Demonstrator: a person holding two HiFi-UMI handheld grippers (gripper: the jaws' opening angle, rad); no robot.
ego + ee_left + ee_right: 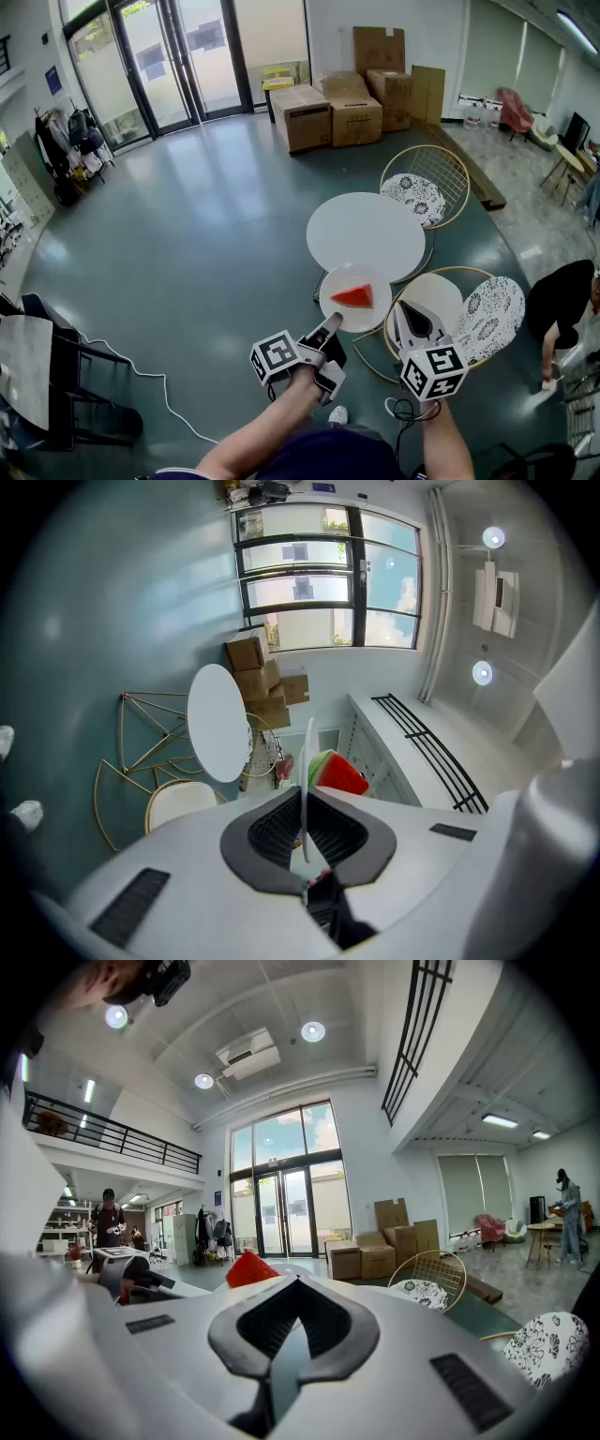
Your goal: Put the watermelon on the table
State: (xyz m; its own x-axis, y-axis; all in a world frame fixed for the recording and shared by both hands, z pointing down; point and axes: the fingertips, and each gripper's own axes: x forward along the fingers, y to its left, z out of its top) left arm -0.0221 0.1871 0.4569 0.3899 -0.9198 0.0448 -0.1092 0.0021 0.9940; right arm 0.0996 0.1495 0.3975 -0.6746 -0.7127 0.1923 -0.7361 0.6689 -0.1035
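A red watermelon slice (354,297) lies on a round white plate (336,279) that my left gripper (332,323) holds by its near rim, above the floor and just short of the round white table (366,234). In the left gripper view the plate (307,750) stands edge-on between the pads, which are shut on it, with the green-rinded slice (337,772) beyond. My right gripper (405,311) hovers to the right of the plate, shut, with nothing between its jaws. From the right gripper (298,1283) view, the slice (250,1267) shows as a red tip on the left.
Two gold wire chairs with patterned cushions (419,195) (489,309) stand right of the table, and a cream round seat (439,295) is under my right gripper. Cardboard boxes (328,112) sit at the back. A person (562,300) bends at the right edge.
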